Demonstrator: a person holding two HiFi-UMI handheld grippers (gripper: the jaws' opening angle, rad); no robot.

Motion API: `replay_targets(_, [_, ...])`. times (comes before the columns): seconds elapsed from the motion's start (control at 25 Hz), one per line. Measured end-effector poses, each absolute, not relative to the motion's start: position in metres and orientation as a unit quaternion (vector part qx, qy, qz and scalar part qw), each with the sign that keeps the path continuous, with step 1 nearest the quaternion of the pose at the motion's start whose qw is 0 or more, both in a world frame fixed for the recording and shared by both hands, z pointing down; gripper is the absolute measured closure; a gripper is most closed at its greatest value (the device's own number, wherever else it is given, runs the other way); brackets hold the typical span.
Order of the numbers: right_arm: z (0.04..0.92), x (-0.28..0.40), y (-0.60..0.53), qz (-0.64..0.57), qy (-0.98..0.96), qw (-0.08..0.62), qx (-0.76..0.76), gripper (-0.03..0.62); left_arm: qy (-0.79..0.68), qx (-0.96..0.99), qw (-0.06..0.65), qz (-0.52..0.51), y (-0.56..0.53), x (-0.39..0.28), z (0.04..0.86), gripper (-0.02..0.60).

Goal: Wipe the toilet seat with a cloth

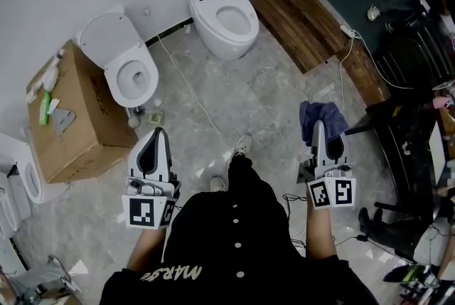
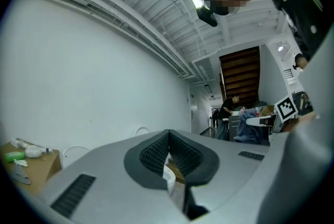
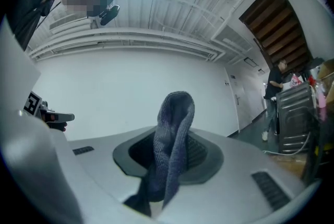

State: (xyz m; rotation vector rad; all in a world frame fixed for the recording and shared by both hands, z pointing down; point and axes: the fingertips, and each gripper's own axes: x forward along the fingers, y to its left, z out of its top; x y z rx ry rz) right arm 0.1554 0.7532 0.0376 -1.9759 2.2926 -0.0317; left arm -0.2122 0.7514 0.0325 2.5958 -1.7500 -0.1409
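The right gripper (image 1: 319,136) was clamped on a blue-grey cloth (image 3: 175,122). The cloth rose in a fold above the jaw tips and trailed down between the pads. In the head view it bunched over the front of that gripper, held in the air above the floor (image 1: 274,101).

The left gripper (image 2: 168,134) had its jaws together at the tips with nothing between them. It was level with the right one, on the other side of the person's body.

Ahead of the left gripper, well apart from it, stood the near toilet (image 1: 119,77) with its lid up against the wall. The far toilet (image 1: 224,45) stood farther off to its right, also at the wall, lid raised and seat down. The cloth touched neither. A white cable (image 1: 190,92) ran across the floor between the two.

A cardboard box (image 1: 85,127) sat just left of the near toilet, with a green bottle (image 1: 44,109) lying on top. To the right of the far toilet lay wooden steps (image 1: 307,20), with dark furniture (image 1: 416,47) beyond them.
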Motion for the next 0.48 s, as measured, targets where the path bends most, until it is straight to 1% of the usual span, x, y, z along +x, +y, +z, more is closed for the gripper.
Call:
replay_targets(0.08, [0.038,0.159,0.734,-0.011,0.759,0.056,-0.649,0.487,-0.564,0.825,0.009,-0.038,0.735,-0.210,0.036,0.571])
replay_targets(0.28, [0.037,0.170,0.686,-0.005,0.767,0.056,-0.639,0.487,-0.568,0.821,-0.005,-0.054,0.689,-0.195,0.031,0.571])
replay_targets(0.48, [0.037,0.194,0.636,-0.008,0.767,0.057,-0.639,0.487,-0.557,0.828,-0.006,-0.064,0.638,-0.162,0.021,0.571])
